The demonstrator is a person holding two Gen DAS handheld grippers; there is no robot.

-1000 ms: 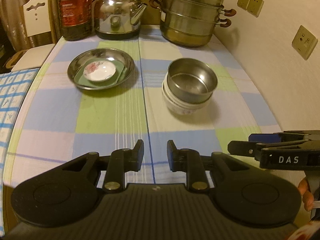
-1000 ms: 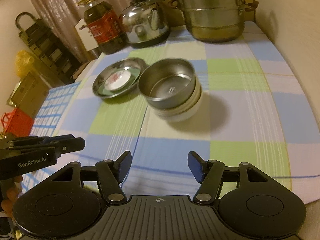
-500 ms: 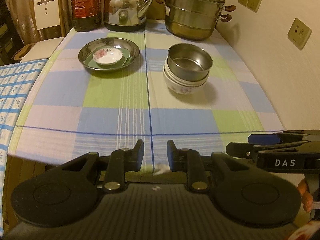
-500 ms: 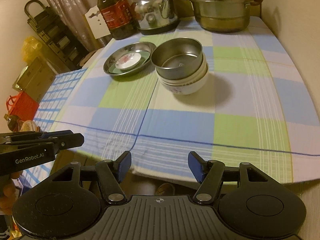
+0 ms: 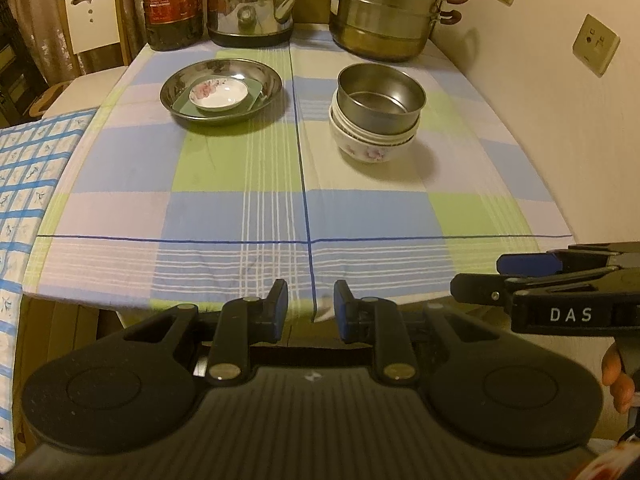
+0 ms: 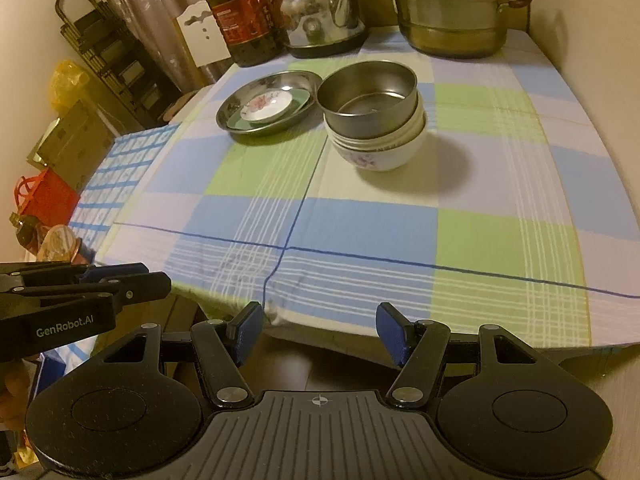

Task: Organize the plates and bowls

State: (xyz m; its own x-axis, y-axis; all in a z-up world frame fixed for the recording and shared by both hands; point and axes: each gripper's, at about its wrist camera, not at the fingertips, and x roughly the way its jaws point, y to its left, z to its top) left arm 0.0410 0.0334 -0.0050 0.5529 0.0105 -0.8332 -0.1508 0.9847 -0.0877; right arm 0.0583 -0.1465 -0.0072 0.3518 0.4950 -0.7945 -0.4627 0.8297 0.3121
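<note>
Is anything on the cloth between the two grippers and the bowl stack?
Nothing visible. Only bare checked cloth lies between the left gripper, the right gripper and the bowl stack.

I see the tabletop point(image 5: 240, 168) covered by a checked cloth point(image 5: 360, 216) of blue, green and pale squares, its near edge hanging over the front. On the cloth, left of the middle seam, sits a shallow steel plate point(image 5: 222, 92); right of the seam, well apart from it, stands a stack of bowls point(image 5: 376, 120) whose bottom one, white with a flower print, rests on the cloth. Along the far edge stand a dark oil bottle point(image 5: 172, 4) at the left, a steel kettle point(image 5: 252, 8) just beside it, and a tiered steel steamer pot point(image 5: 384, 12) at the right, near the wall. The near half of the cloth carries nothing I can make out.
</note>
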